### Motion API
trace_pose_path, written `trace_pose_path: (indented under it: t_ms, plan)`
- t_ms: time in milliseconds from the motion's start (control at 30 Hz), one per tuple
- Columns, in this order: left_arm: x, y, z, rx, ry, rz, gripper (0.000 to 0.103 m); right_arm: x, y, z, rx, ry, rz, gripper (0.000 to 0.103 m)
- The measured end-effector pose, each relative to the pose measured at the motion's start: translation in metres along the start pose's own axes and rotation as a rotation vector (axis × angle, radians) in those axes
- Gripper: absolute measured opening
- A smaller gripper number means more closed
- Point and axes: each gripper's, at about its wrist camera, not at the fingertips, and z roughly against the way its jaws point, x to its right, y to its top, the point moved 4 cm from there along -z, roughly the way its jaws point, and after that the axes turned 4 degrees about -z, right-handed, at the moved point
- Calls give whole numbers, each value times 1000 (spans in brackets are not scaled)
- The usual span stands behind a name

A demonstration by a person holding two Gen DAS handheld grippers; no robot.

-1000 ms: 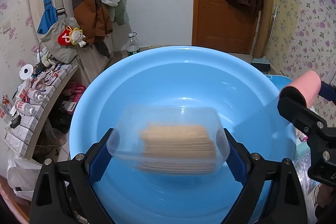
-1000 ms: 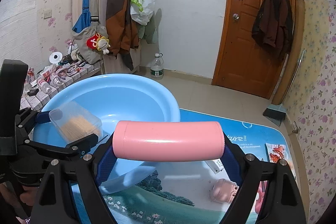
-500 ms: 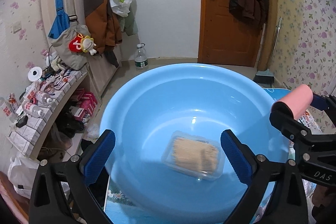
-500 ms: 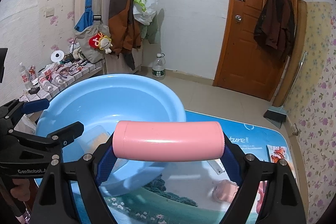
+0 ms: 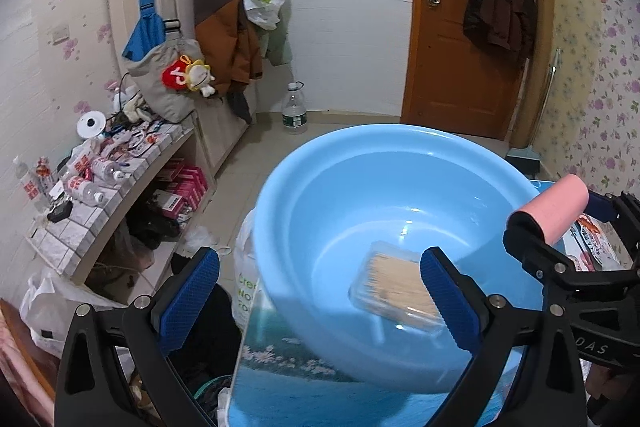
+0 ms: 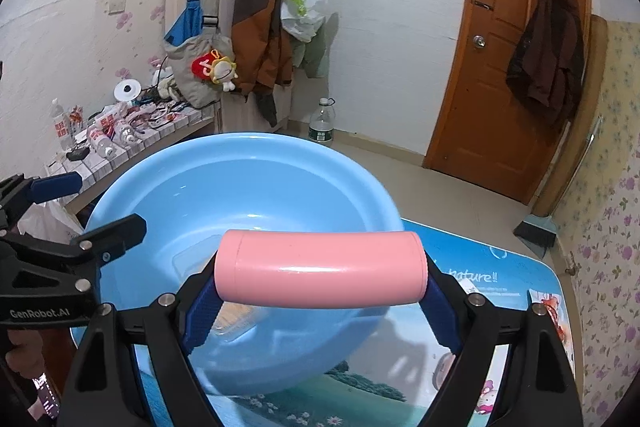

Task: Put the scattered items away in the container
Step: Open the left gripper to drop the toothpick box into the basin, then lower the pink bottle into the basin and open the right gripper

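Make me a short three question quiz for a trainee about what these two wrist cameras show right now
1. True or false: the left claw is open and holds nothing.
2. What does the right claw grip? A) clear plastic box of wooden sticks B) pink cylindrical bottle C) water bottle
3. Fill in: the clear plastic box of wooden sticks lies inside the ____.

Key: 1 true. 2 B, the pink cylindrical bottle. 3 the round light blue plastic basin.
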Motion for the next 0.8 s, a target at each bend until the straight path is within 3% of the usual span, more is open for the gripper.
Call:
trace_pose_path:
  t_ms: [800]
  plan:
    - [-14,-3,-3,-8,-10,37,102,-15,-10,-27,-107,18,47,91]
